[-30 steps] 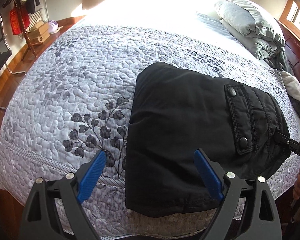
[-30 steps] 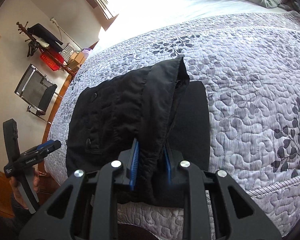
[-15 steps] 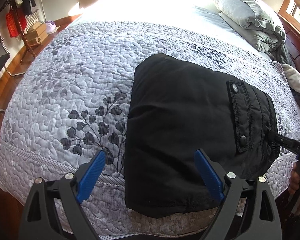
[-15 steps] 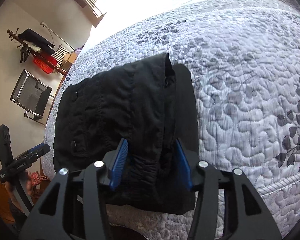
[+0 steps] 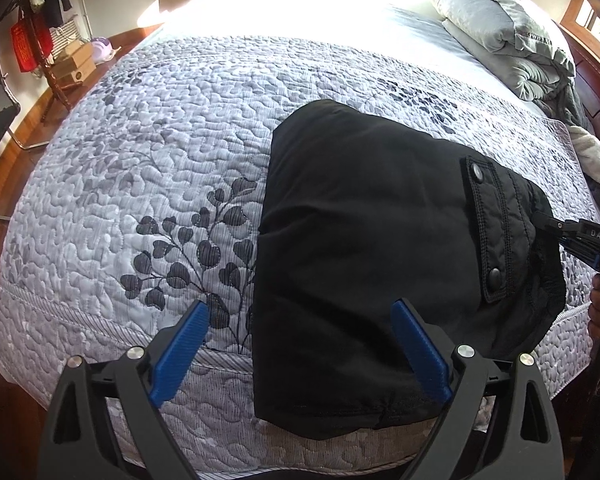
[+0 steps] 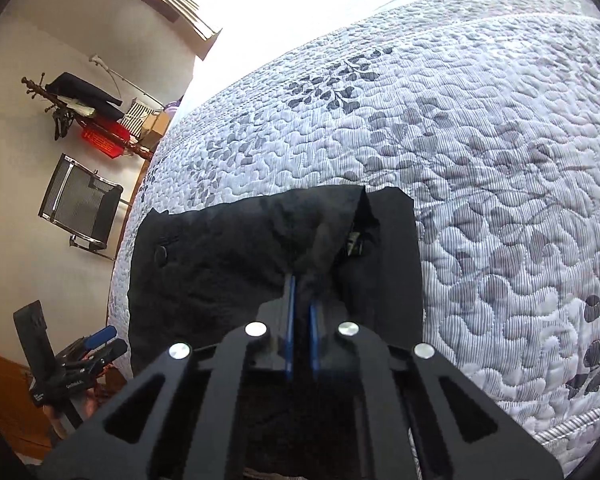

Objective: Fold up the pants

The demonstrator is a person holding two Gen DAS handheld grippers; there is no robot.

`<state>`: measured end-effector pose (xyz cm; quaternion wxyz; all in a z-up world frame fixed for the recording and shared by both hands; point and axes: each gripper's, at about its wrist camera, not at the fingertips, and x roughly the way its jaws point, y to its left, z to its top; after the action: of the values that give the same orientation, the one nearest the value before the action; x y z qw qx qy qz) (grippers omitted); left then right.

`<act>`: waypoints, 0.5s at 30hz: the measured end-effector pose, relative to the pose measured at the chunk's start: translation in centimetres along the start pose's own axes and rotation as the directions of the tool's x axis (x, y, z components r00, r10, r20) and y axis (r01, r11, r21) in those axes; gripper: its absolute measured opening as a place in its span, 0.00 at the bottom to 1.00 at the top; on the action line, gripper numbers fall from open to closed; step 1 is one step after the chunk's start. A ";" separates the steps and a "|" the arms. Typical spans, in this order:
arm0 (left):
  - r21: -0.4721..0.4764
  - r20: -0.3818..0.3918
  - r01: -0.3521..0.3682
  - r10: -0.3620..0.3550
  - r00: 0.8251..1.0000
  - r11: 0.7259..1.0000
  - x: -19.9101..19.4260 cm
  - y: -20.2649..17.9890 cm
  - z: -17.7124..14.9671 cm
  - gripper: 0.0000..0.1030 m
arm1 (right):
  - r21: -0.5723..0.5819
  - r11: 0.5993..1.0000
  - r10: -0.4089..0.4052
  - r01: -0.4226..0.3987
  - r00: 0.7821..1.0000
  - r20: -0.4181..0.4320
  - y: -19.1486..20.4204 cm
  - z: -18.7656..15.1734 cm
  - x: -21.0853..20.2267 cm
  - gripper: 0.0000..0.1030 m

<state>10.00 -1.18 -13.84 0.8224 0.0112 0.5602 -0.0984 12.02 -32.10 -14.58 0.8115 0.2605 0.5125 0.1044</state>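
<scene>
— Where are the pants (image 5: 364,248)?

— Folded, black, lying on the bed (image 5: 140,168) near its front edge.

— And the left hand-held gripper (image 5: 300,356)?

— Wide apart, holding nothing, by that edge.

— The right hand-held gripper (image 6: 301,312)?

— Pinched together on a fold of the pants, maybe the waistband; it's blurry.

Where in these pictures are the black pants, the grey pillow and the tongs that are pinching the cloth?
black pants (image 5: 360,240), left wrist view, on the flat folded top.
grey pillow (image 5: 480,12), left wrist view, on its upper face.
right tongs (image 6: 301,312), right wrist view, between the blue tips, shut on the pants' edge.
</scene>
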 end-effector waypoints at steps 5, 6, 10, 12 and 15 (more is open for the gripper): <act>0.004 0.007 0.003 -0.003 1.000 1.000 0.0 -0.3 0.2 0.91 | -0.024 0.999 -0.029 0.030 0.999 0.040 1.0 0.2 -2.2 0.03; 0.009 0.009 0.002 -0.002 1.000 1.000 0.0 -0.5 0.3 0.91 | -0.028 0.998 -0.046 0.047 0.998 0.041 1.1 0.3 -2.4 0.03; 0.039 0.030 0.001 -0.002 1.000 0.999 -0.4 -1.7 0.4 0.91 | -0.017 0.992 -0.127 0.127 0.992 0.015 0.1 0.2 -1.7 0.04; 0.054 0.048 0.002 -0.004 0.999 0.999 -0.8 -2.3 0.5 0.91 | -0.001 0.990 -0.144 0.144 0.990 -0.002 -0.8 -0.1 -0.6 0.05; 0.073 0.066 0.010 -0.015 0.998 0.997 -1.5 -3.0 0.7 0.91 | 0.002 0.988 -0.152 0.152 0.988 -0.006 -1.3 -0.9 0.4 0.09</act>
<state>9.55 -3.95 -11.90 0.8391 0.0343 0.5285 -0.1241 11.31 -32.79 -15.87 0.8153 0.2216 0.5333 0.0423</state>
